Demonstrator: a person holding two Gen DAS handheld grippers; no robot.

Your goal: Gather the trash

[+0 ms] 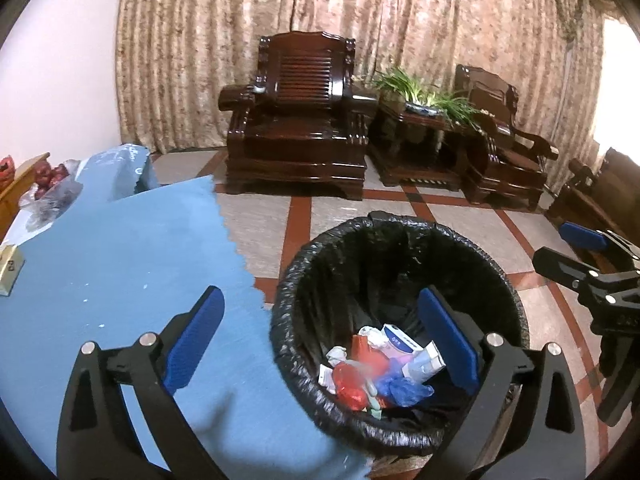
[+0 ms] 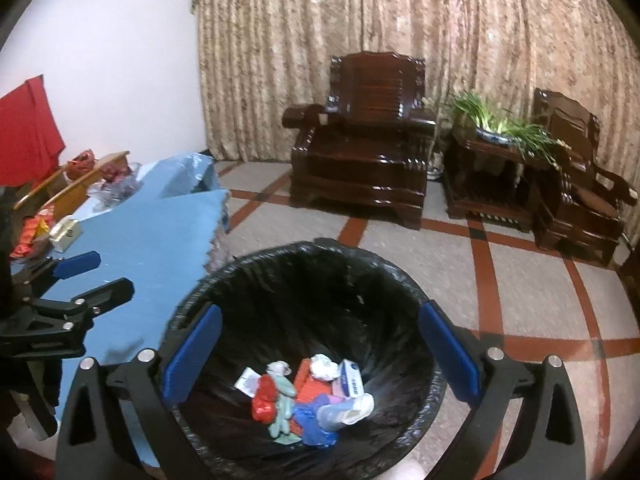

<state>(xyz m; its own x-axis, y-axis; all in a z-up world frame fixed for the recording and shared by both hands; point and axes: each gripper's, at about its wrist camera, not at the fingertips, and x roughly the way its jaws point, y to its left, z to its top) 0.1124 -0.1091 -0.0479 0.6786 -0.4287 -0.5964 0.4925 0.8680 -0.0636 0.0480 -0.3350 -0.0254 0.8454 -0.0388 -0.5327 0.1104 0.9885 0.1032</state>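
A round bin with a black bag liner (image 1: 296,276) (image 2: 408,280) stands on the floor beside the blue-covered table (image 1: 120,248) (image 2: 160,232). Trash lies at its bottom (image 1: 376,368) (image 2: 312,396): red and blue bags, crumpled paper, small white boxes. My left gripper (image 1: 320,340) is open and empty, straddling the table edge and the bin's left rim; it also shows in the right wrist view (image 2: 96,276). My right gripper (image 2: 320,348) is open and empty, directly above the bin; it also shows in the left wrist view (image 1: 568,248).
On the table's far left are a small beige box (image 2: 64,234), red snack wrappers (image 2: 34,236) and a plastic bag of red fruit (image 1: 50,186) (image 2: 116,184). Dark wooden armchairs (image 1: 296,120) (image 2: 360,140) and a plant stand (image 1: 416,136) line the curtain across the tiled floor.
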